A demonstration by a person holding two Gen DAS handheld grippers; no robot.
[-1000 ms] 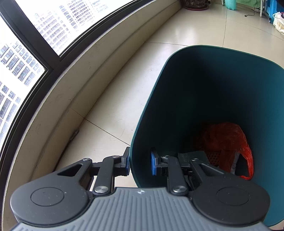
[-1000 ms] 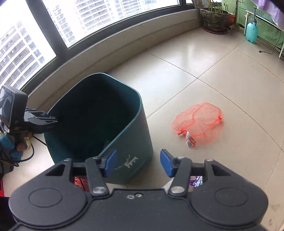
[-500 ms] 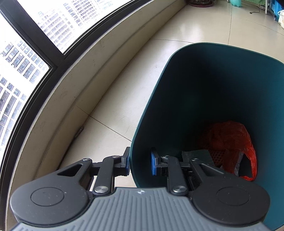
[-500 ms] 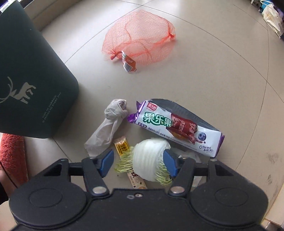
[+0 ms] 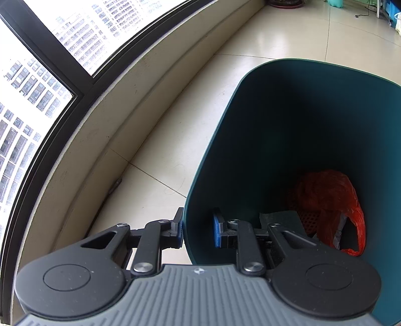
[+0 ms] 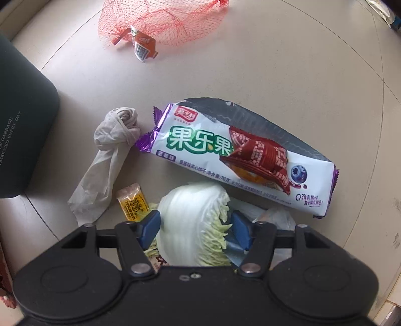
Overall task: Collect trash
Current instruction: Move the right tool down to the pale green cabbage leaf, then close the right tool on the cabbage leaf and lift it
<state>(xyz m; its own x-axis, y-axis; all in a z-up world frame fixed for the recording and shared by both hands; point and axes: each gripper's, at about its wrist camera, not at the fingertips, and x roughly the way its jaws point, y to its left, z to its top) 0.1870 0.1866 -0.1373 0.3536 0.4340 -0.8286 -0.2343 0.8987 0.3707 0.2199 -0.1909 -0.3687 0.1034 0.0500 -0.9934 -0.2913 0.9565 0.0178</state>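
My left gripper (image 5: 198,230) is shut on the near rim of the dark green trash bin (image 5: 250,75), one pad outside the wall and one inside. A red plastic bag (image 5: 330,198) lies at the bin's bottom. My right gripper (image 6: 195,228) points straight down at the floor, open, its blue pads on either side of a pale cabbage piece (image 6: 193,213). Beside it lie a purple-and-white snack wrapper (image 6: 225,150), a knotted beige stocking (image 6: 110,155), a small yellow sachet (image 6: 132,203) and a red net bag (image 6: 170,22).
The bin's outer wall (image 6: 22,125) stands at the left of the trash pile. Crumpled clear plastic (image 6: 275,215) lies under the right finger. A curved window sill (image 5: 100,130) runs close along the bin's left. Tiled floor stretches beyond.
The right gripper dropped from above the bin to the floor trash and now straddles the cabbage piece. The left gripper kept its hold on the bin rim.
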